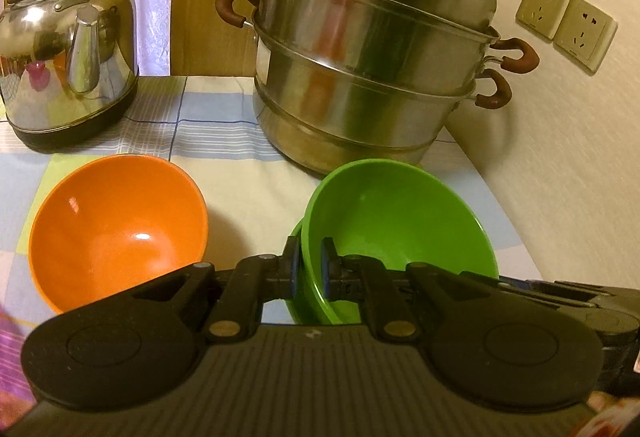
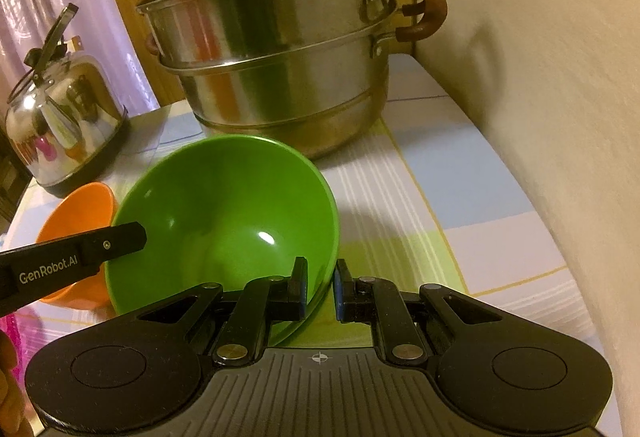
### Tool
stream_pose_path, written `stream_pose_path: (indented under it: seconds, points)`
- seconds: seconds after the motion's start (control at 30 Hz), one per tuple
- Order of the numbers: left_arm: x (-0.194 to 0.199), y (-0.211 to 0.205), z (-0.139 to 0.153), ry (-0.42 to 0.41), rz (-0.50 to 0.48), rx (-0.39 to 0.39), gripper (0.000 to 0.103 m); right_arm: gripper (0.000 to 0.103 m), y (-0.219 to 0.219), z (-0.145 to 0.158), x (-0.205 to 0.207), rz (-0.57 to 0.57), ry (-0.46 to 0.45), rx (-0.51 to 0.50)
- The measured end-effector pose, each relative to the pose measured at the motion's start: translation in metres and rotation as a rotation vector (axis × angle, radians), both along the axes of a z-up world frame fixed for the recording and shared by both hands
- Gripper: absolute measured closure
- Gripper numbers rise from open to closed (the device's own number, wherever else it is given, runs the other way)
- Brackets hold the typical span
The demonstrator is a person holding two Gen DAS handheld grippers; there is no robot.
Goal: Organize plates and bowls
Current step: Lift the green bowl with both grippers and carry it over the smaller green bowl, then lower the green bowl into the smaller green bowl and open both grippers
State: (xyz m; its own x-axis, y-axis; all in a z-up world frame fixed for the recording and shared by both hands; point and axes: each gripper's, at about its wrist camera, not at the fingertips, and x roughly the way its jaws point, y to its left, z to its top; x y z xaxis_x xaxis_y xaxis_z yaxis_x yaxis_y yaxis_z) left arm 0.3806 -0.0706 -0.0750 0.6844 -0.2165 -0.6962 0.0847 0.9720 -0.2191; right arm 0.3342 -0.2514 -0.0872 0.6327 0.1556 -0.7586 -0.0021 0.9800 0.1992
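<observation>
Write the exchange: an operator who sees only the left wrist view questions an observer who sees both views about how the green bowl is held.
Operator: Is anything besides my gripper holding the green bowl?
Observer: Yes. The right gripper is shut on the green bowl at its near rim, one finger inside and one outside.
Operator: Where does my grip sit relative to that?
Observer: In the right wrist view, the left gripper reaches the rim on the side toward the orange bowl, well apart from the right one.
</observation>
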Motion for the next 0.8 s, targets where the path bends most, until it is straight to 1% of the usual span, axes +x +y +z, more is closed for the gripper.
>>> stream_pose_path:
  seconds: [0.23,0.33,0.43,0.53,0.63,0.7,0.8]
  points:
    - [-0.001,0.002,-0.006,0.008,0.015,0.011,0.094,0.090,0.007,0.000,-0.001,0.013,-0.012,-0.042]
    - [-0.002,0.003,-0.008,0.000,0.016,0.004,0.094,0.090,0.008,0.000,-0.001,0.017,-0.019,-0.048]
    - [-0.003,0.004,-0.006,-0.018,0.018,0.000,0.093,0.089,0.004,-0.002,-0.001,0.001,-0.030,-0.026]
    - [-0.002,0.006,-0.006,-0.008,0.017,-0.003,0.092,0.087,-0.001,0.004,-0.003,-0.021,-0.068,-0.011]
    - [-0.006,0.010,-0.003,-0.021,0.027,-0.014,0.090,0.081,-0.007,0.012,-0.009,-0.053,-0.100,0.011]
    - [-0.011,0.013,0.000,-0.028,0.034,-0.025,0.089,0.072,-0.012,0.014,-0.014,-0.072,-0.113,0.030]
    - [-0.022,0.018,0.004,-0.035,0.042,-0.041,0.086,0.065,-0.020,0.015,-0.022,-0.098,-0.109,0.051]
